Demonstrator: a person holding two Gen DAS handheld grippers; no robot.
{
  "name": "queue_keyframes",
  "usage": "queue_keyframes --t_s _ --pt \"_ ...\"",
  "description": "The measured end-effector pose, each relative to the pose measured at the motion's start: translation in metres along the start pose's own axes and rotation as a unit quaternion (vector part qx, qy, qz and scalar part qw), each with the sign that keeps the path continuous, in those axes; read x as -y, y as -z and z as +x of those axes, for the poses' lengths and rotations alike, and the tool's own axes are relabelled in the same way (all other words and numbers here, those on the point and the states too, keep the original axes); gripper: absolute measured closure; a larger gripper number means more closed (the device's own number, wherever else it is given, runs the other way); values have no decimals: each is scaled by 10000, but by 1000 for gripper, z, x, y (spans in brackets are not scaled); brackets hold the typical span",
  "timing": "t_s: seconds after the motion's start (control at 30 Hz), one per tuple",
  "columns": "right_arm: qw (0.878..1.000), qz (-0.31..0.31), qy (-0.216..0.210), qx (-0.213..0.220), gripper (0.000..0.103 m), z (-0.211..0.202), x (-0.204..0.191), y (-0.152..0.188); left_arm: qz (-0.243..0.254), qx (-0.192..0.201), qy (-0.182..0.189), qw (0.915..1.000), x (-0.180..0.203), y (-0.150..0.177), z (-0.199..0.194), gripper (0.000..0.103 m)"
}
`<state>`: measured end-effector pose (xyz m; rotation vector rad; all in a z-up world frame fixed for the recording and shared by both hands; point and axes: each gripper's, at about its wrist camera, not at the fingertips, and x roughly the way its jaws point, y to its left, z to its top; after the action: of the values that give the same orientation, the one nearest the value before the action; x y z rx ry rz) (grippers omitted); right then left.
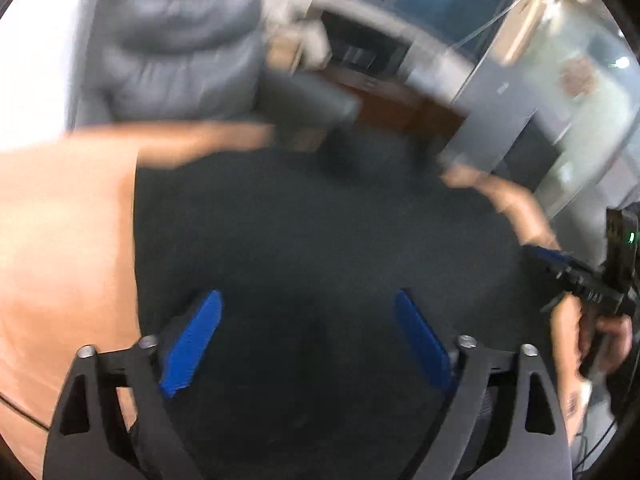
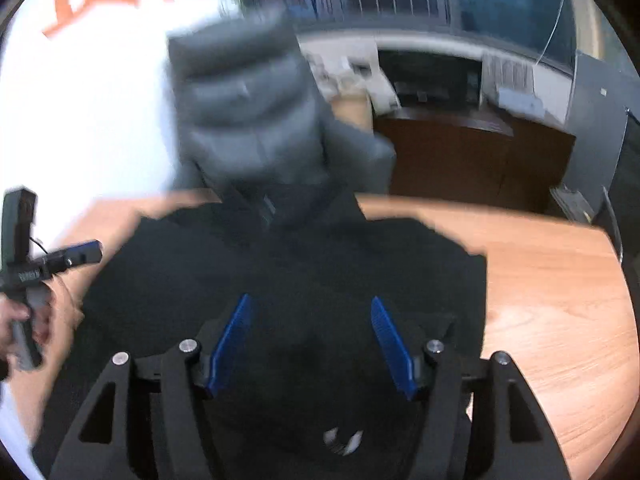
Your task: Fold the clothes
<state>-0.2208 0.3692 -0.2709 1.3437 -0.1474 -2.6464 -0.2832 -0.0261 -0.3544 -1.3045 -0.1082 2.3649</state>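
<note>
A dark garment lies spread flat on the wooden counter, its matte, soft cloth filling the middle of both wrist views, with a small white mark on it near 6 o'clock in your right view. From your right gripper the cloth runs from directly beneath the jaws away toward 12 o'clock, its far edge draped near the padded grey chair; its long axis cannot be told through the blur. Both pairs of blue-padded jaws stand apart with nothing between them but the fabric below. Your left gripper hovers over the garment too, the bare counter showing at its 9 o'clock; your right gripper appears there at 3 o'clock, held in a hand. Both seem about equally near, so either could pinch an edge next.
</note>
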Motion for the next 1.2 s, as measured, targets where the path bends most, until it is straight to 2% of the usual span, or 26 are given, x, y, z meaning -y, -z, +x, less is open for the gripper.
queue_keyframes --t_s 0.03,0.1,0.17,0.23,0.27,0.3,0.37,0.43,0.47,0.5,0.57,0.6,0.67,0.8,0.9,0.97,1.03,1.13,1.2 --pt "9994 115 101 -312 37 23 10 7 277 171 -55 9995 2 10 -2 23" --pt "9999 82 92 -90 58 26 23 21 605 375 -148 9974 7 19 -2 24" --pt "9999 45 95 78 64 16 28 26 577 375 -137 9975 7 17 -1 24" --pt "9995 152 238 149 62 5 28 17 502 356 -113 9980 6 12 -3 23" --pt "9990 67 316 307 52 -4 25 11 522 437 -183 9975 9 9 -8 23" --pt "9980 -50 377 507 37 -14 21 5 542 517 -254 9969 12 5 -12 23" --pt "9946 -280 431 901 20 -24 13 -13 549 658 -289 9959 18 -3 -17 21" --pt "9951 -303 468 821 19 -12 11 -31 532 783 -241 9952 23 -12 -17 9" --pt "9963 -240 493 656 19 2 14 -36 514 807 -221 9952 25 -17 -15 9" --pt "9976 -142 502 454 19 16 19 -38 442 568 -240 9971 21 -18 0 9" --pt "9986 112 515 -13 21 45 38 -26 477 349 -390 9975 13 -13 18 12" --pt "9984 201 512 -156 23 52 46 -17 589 391 -404 9967 14 -10 17 12" --pt "9981 177 585 123 23 44 53 -5 795 468 -427 9948 15 -3 16 12" --pt "9957 238 881 122 22 24 53 3 735 457 -426 9953 17 -6 1 11" --pt "9962 28 676 540 22 -9 32 12 922 677 -192 9932 30 3 -18 8" --pt "9949 -303 546 786 22 -24 8 21 1035 531 -160 9931 34 14 -14 5" --pt "9966 -435 392 583 22 -15 1 33 1156 268 -307 9925 30 28 0 5" --pt "9982 -564 152 144 23 6 -3 51 992 337 -236 9942 26 26 -2 4" --pt "9987 -458 131 154 26 4 -1 51 1014 316 -230 9941 25 26 -4 4"
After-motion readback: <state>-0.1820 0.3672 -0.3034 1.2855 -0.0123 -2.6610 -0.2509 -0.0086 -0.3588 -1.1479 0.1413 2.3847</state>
